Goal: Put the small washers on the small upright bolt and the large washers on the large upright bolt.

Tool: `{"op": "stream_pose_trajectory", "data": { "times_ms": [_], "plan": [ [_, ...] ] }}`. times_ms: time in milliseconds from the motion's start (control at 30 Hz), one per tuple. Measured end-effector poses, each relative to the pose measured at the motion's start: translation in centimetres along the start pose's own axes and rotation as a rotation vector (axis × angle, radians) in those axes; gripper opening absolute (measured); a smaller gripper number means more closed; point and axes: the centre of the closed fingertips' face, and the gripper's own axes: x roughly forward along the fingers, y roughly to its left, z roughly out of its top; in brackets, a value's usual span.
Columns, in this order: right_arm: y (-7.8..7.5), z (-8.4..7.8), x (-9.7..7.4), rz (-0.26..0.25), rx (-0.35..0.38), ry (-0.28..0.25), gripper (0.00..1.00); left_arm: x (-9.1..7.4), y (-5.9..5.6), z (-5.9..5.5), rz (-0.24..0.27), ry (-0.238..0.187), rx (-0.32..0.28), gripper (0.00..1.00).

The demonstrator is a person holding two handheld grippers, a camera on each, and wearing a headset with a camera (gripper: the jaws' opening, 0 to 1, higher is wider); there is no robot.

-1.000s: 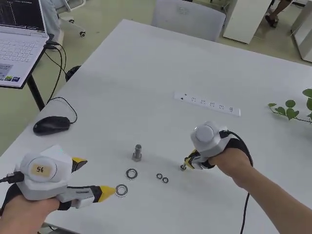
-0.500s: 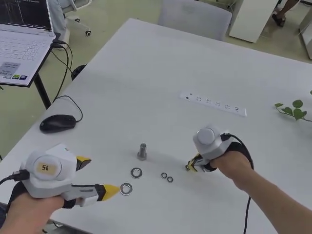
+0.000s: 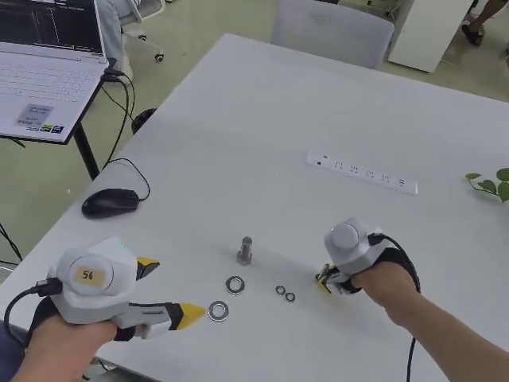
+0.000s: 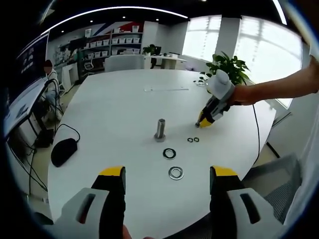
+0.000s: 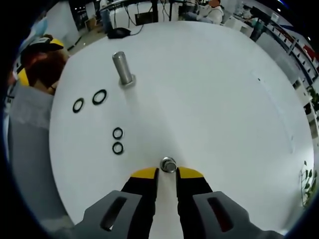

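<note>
At the near right of the table [image 3: 262, 119], the right gripper [image 3: 324, 277] points its tips down onto the surface. Its jaws are drawn nearly together, leaving a narrow gap. In the right gripper view the small bolt [image 5: 168, 164] stands upright at the very front of that gap, touching or almost touching the yellow tips. Whether the jaws pinch it cannot be told.

To the left of this gripper lie the small washers [image 3: 281, 290], two flat rings side by side. Further left, the large bolt [image 3: 245, 251] stands upright on its head. A large washer [image 3: 235, 284] lies flat just in front of it.

At the near left edge, the left gripper [image 3: 169, 290] is held with its jaws spread wide and nothing between them. A second large washer [image 3: 218, 310] lies flat just beside the tip of one jaw.

Toward the far side of the table rests a white power strip [image 3: 362, 173]. A black mouse [image 3: 110, 203] sits at the left edge.
</note>
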Motion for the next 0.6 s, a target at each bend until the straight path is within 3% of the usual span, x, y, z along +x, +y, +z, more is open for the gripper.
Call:
{"op": "stream_pose_trajectory", "data": {
  "times_ms": [400, 600],
  "plan": [
    [-0.3, 0.3, -2.0, -0.011, 0.063, -0.059, 0.20, -0.2, 0.1, 0.2, 0.005, -0.007, 0.003, 0.68],
    [-0.1, 0.3, -4.2, -0.032, 0.167, -0.135, 0.26, -0.3, 0.3, 0.2, 0.010, -0.013, -0.004, 0.68]
  ]
}}
